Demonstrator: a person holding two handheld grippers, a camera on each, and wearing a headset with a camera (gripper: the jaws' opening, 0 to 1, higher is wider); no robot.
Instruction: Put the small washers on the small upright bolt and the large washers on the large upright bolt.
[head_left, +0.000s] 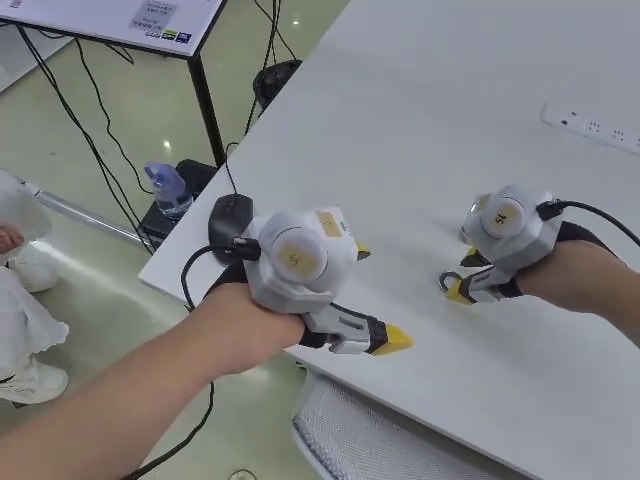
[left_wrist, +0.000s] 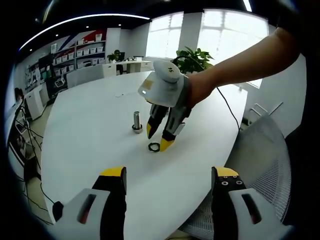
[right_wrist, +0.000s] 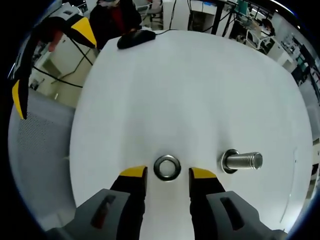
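Note:
A steel washer (right_wrist: 167, 167) lies flat on the white table (right_wrist: 190, 90), right between the yellow tips of my right gripper (right_wrist: 168, 173), which is open around it. Just to its right stands an upright bolt (right_wrist: 240, 161) with a washer at its base. In the left gripper view the same washer (left_wrist: 154, 146) and bolt (left_wrist: 137, 121) sit under the right gripper (left_wrist: 160, 138). My left gripper (left_wrist: 170, 172) is open and holds nothing, hovering near the table's front edge. In the head view the left gripper (head_left: 378, 296) is left of the right gripper (head_left: 463, 276).
A black mouse (head_left: 229, 222) with its cable sits at the table's left corner. A white power strip (head_left: 590, 128) lies at the far right. A grey mesh chair (head_left: 380, 430) stands below the front edge. A spray bottle (head_left: 168, 190) stands on the floor.

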